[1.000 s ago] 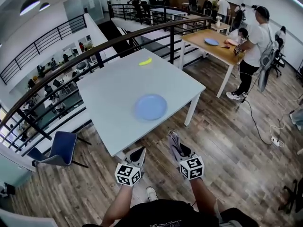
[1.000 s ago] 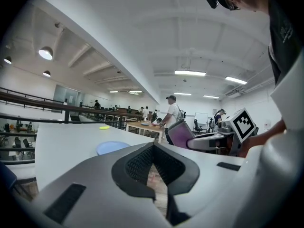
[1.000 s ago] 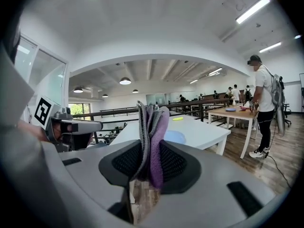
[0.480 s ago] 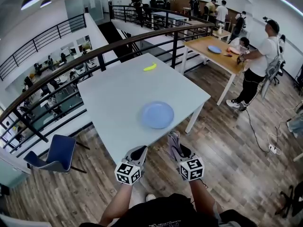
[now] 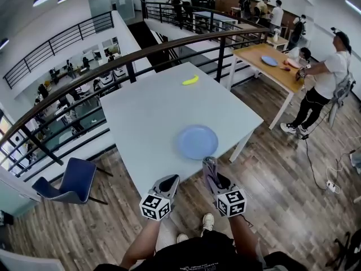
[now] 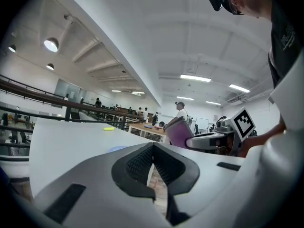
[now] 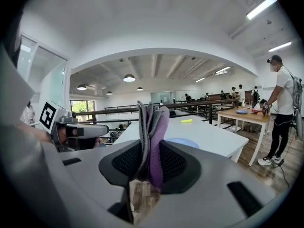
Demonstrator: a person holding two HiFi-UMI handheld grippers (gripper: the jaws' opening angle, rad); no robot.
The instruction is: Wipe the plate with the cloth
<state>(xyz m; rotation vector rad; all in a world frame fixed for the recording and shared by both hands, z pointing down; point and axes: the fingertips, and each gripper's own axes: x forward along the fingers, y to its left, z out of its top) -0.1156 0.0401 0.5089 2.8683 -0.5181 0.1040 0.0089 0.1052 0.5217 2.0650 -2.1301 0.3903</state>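
We hold both grippers short of the white table (image 5: 141,114), over the wooden floor (image 5: 271,174). The right gripper (image 5: 211,171) has its jaws clamped on a folded grey-and-purple cloth (image 7: 154,127) that stands up between them; the left gripper (image 5: 169,180) has its jaws pressed together, with nothing in them. The blue plate (image 5: 196,141) lies on the table near its front edge, just ahead of the right gripper and apart from it; a small yellow thing (image 5: 190,80), perhaps a banana, lies on the far side.

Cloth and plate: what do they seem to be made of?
The cloth looks like soft microfibre or terry, purple and grey, matte, standing in folds. The plate is probably plastic: pale blue, smooth and even in colour; ceramic is possible.
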